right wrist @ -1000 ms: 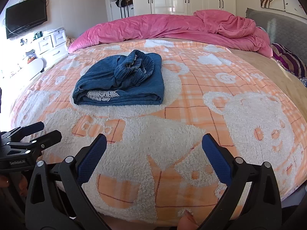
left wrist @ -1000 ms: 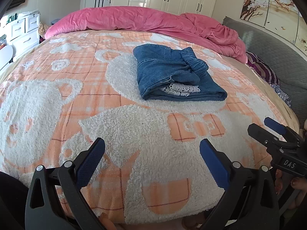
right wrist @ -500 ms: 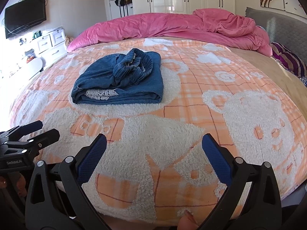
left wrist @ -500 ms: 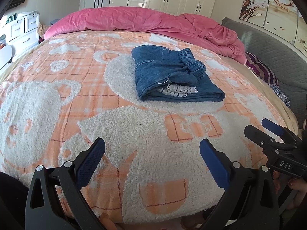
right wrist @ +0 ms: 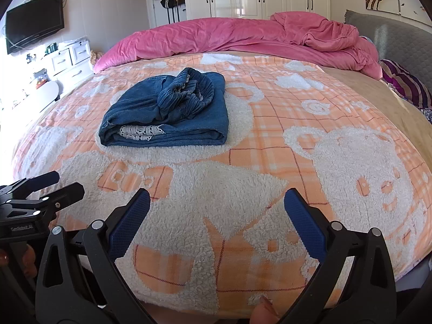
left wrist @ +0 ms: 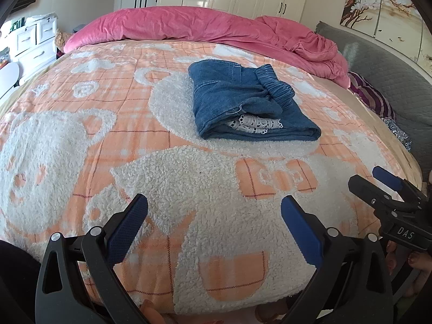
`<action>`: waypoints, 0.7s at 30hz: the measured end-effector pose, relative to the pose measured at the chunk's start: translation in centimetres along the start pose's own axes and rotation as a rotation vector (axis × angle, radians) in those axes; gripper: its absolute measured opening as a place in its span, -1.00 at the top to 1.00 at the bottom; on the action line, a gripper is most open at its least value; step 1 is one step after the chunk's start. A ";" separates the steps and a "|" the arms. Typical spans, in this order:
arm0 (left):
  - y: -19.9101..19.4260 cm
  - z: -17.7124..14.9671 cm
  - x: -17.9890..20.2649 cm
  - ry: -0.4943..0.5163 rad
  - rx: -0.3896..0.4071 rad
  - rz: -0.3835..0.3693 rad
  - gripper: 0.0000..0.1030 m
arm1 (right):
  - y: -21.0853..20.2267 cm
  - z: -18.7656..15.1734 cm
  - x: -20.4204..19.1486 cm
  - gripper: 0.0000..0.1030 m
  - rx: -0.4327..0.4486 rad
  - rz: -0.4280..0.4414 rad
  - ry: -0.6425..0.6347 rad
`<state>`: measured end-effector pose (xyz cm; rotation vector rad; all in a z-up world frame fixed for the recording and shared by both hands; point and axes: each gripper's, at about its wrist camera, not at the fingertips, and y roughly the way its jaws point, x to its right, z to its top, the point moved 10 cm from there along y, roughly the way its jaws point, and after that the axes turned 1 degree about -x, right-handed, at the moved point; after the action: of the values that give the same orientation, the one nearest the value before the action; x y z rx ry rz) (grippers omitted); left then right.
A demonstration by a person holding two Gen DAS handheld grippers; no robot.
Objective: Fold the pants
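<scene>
Blue denim pants [left wrist: 243, 102] [right wrist: 167, 113] lie folded into a compact bundle on the orange-and-white bear blanket [left wrist: 135, 140] [right wrist: 297, 140], with the elastic waistband bunched on top and white lace trim showing at the near edge. My left gripper [left wrist: 213, 216] hovers open over the blanket's near edge, well short of the pants, nothing between its blue pads. My right gripper [right wrist: 216, 210] is likewise open and empty near the front edge. Each gripper appears in the other's view: the right one [left wrist: 378, 181], the left one [right wrist: 51, 183].
A rumpled pink duvet [left wrist: 216, 29] [right wrist: 256, 35] lies across the far side of the bed. A grey headboard [left wrist: 391, 75] and a striped purple pillow [right wrist: 405, 81] are at the right. White drawers [left wrist: 29, 46] and a wall TV [right wrist: 35, 35] stand at the left; wardrobes line the back wall.
Both grippers have drifted back slightly and lowered toward the bed's near edge; the pants sit a little higher in both views. The pants themselves have not moved.
</scene>
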<state>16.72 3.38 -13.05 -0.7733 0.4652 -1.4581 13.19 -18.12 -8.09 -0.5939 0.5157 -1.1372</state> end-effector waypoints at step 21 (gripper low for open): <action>0.3 -0.1 -0.2 -0.023 -0.020 -0.014 -0.91 | 0.1 -0.1 0.2 -0.82 -0.007 0.000 -0.001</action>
<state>16.85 3.57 -13.40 -0.8094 0.4581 -1.4586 13.26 -18.25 -8.24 -0.6009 0.5192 -1.1359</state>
